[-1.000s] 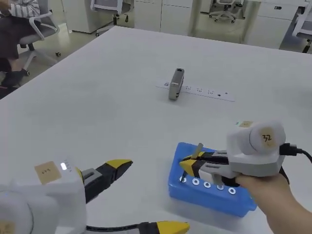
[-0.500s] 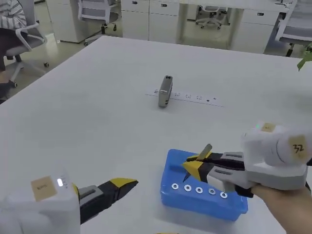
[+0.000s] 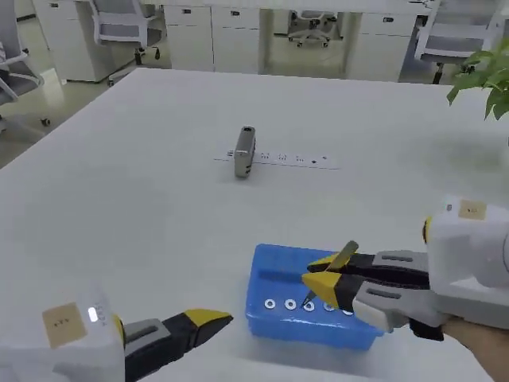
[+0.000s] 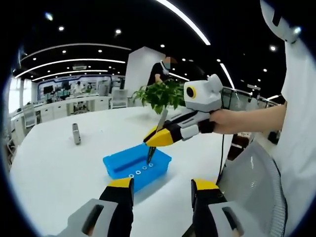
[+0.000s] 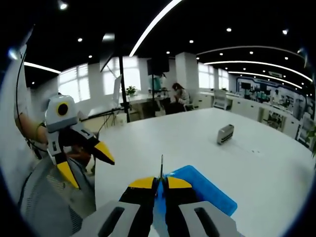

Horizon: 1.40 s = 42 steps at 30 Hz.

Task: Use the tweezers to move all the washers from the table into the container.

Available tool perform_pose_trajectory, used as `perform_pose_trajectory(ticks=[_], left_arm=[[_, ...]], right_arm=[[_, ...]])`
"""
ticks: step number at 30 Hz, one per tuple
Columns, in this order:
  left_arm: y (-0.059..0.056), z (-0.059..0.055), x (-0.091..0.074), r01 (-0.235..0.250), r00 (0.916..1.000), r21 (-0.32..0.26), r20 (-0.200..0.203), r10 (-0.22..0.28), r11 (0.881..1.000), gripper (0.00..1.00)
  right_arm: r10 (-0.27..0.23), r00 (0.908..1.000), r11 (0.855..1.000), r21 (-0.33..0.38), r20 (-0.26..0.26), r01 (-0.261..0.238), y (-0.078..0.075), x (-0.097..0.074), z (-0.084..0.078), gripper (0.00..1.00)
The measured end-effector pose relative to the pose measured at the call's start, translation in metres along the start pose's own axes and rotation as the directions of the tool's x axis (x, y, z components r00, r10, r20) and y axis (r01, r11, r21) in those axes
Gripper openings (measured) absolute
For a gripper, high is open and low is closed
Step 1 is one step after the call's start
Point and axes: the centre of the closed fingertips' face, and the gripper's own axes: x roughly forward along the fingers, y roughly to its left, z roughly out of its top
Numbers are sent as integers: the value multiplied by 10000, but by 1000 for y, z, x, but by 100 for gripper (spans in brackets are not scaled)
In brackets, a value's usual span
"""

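We see a bright blue container point(image 3: 310, 333), silvery washers point(image 3: 289, 305) and a white desk point(image 3: 143, 207). The left tongs point(image 4: 163, 186) and the right tongs point(image 3: 310, 280) are black with yellow tips; the tweezers point(image 3: 343, 256) are grey.

Right tool point(image 3: 316, 280) clamped on tweezers point(image 3: 345, 255) over blue container point(image 3: 274, 259), washers point(image 3: 289, 304) in row along its near edge, left tool point(image 3: 213, 321) lower left, white worktop point(image 3: 159, 199)

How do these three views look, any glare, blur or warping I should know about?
Head view: even, soft light on the table, no harsh glare, little warping. Left gripper view: fisheye bends the ceiling lights into arcs; washers tiny but distinct. Right gripper view: windows wash out; the table edge curves.
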Motion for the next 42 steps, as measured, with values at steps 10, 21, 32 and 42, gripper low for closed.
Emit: perform_pose_trajectory(ticks=[10, 21, 32, 42], left_arm=[[-17, 22, 11, 971, 9953, 645, -9, -972, 9932, 29], [-42, 24, 29, 2517, 9678, 2021, -622, -2441, 9465, 14], [-71, 10, 42, 4164, 9068, 1981, -1614, -3895, 8873, 11], [-86, -2, 44, 5014, 8586, 2253, -2489, -4482, 8354, 4]], right_arm=[[798, 9931, 9964, -232, -860, -821, 27, -20, -28, 4], [1707, 9621, 9819, -443, -2126, -1841, 53, -31, -71, 4], [1952, 9108, 9379, -2025, -3637, -2818, 81, -35, -106, 4], [1741, 8908, 9096, -2780, -4196, -3087, 91, -31, -115, 4]])
